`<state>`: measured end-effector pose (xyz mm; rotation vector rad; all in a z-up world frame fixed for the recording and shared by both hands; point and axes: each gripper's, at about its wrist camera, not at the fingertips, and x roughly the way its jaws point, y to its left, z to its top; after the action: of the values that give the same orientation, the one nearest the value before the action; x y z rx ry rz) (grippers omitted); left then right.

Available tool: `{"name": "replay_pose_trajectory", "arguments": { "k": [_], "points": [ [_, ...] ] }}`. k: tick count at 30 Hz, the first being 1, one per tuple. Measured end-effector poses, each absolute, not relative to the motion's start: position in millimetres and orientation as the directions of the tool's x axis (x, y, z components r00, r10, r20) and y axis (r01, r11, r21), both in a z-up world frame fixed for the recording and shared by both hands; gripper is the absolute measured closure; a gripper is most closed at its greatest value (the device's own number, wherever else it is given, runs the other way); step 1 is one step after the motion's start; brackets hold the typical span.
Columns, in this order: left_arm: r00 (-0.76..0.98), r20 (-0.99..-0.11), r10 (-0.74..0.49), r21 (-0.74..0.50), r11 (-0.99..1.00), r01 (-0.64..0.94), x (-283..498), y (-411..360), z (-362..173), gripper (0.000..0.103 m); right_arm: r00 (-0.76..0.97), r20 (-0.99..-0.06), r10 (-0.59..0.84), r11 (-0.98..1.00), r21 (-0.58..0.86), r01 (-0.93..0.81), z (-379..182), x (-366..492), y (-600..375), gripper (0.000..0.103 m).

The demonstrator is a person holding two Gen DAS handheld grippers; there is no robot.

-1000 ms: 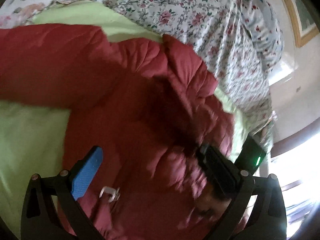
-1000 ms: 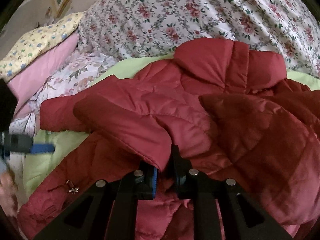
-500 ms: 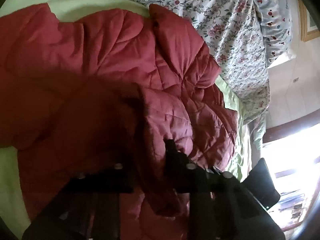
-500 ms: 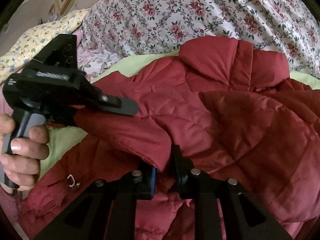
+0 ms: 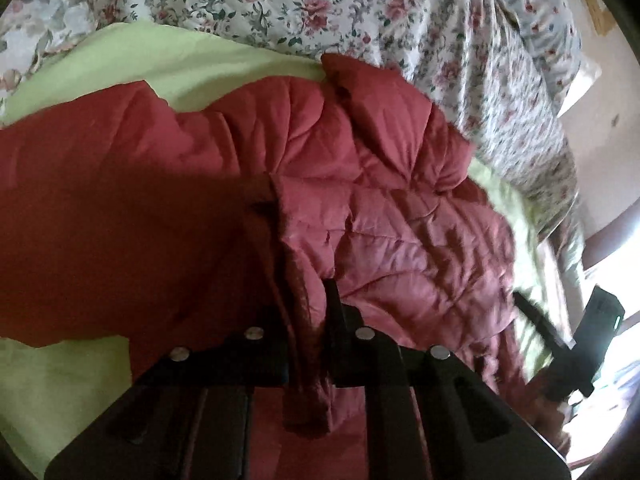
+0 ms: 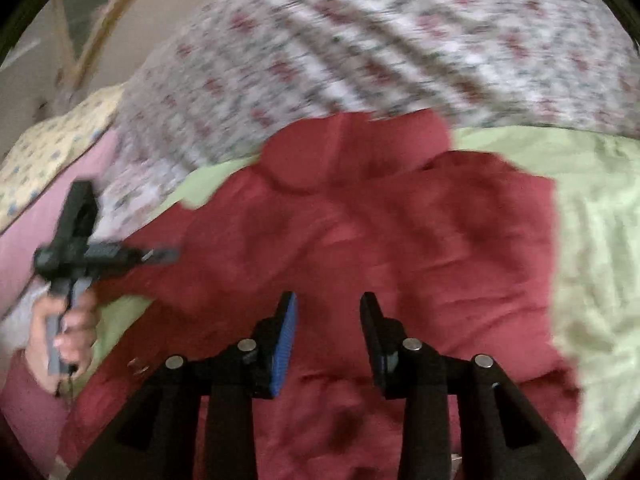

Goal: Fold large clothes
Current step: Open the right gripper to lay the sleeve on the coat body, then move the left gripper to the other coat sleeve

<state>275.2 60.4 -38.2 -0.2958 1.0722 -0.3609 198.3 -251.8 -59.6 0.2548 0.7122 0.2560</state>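
A dark red quilted jacket [image 5: 380, 208] lies spread on a light green sheet [image 5: 192, 64]. My left gripper [image 5: 304, 300] is shut on a raised edge of the jacket, and the fabric hangs down between its black fingers. The right wrist view shows that left gripper [image 6: 164, 255] at the left, held by a hand [image 6: 68, 332]. My right gripper [image 6: 328, 320] hovers over the jacket [image 6: 400, 240]. Its jaws are opening and there is nothing between the blue pad [image 6: 286, 340] and the other finger. It shows as a blurred dark shape, the right gripper [image 5: 532, 312], at the right of the left wrist view.
A rose-patterned quilt [image 6: 380, 40] is heaped behind the jacket. Yellow [image 6: 44, 152] and pink [image 6: 36, 208] pillows lie at the far left. A framed picture [image 6: 96, 12] hangs on the wall. A bright window [image 5: 616, 280] is at the bed's side.
My left gripper came down from wide open and shut on the jacket's edge. My right gripper let go of the sleeve fold, opened, and swung away across the jacket.
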Motion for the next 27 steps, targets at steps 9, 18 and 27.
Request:
{"name": "replay_pose_trajectory", "arguments": {
  "k": [9,18,27],
  "points": [
    [0.503,-0.808,-0.306,-0.283,0.951,0.124,253,60,-32,0.079,0.651,-0.717,0.251,0.950,0.311,-0.024,-107,231,-273,0.069],
    [0.557,-0.750,-0.356,-0.279,0.934,0.222,225,34,-1,0.080,0.649,-0.728,0.218,0.960,0.279,-0.010,-114,235,-271,0.068],
    [0.459,-0.829,-0.320,-0.292,0.947,0.133,251,32,-70,0.085,0.654,-0.728,0.205,0.966,0.257,-0.018,-114,234,-265,0.068]
  ]
}}
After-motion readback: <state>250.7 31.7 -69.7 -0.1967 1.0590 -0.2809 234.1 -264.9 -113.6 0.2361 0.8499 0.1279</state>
